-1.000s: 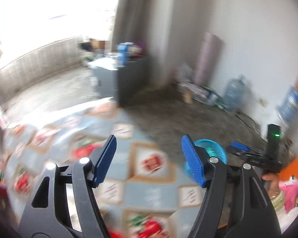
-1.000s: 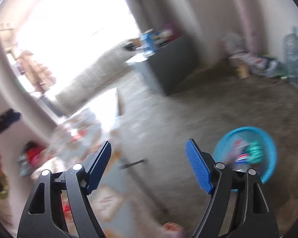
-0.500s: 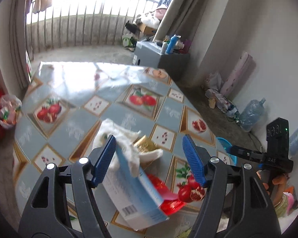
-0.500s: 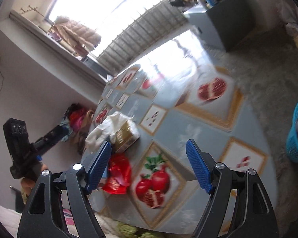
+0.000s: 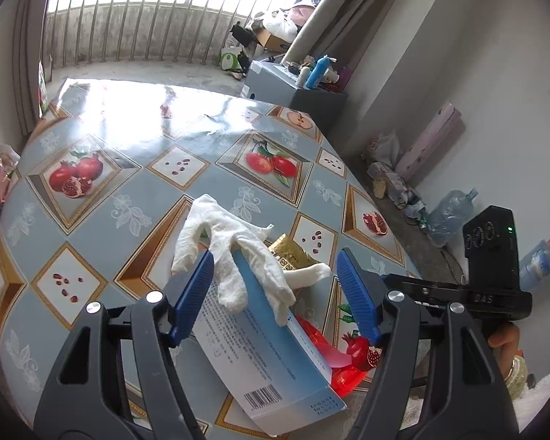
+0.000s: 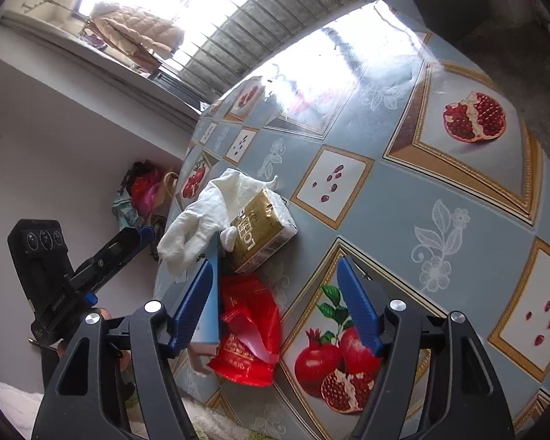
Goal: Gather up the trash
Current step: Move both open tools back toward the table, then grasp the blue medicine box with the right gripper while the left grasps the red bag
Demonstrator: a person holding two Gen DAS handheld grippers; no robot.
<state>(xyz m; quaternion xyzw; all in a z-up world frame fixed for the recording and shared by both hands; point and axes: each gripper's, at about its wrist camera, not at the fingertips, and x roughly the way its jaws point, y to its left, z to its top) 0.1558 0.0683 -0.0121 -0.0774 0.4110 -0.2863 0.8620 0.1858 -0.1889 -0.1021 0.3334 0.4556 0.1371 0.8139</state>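
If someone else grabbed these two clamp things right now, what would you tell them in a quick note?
Left gripper: jaws open, empty, poised over the pile.
Right gripper: jaws open, empty, beside the pile.
Trash on the table, in one heap: white glove draped over the blue box, gold packet, red wrapper.
Done: nothing gripped yet.
Left: pick up all four pieces.

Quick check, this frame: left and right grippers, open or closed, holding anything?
Left gripper: open, empty, above the blue box and white glove.
Right gripper: open, empty, above the red wrapper.
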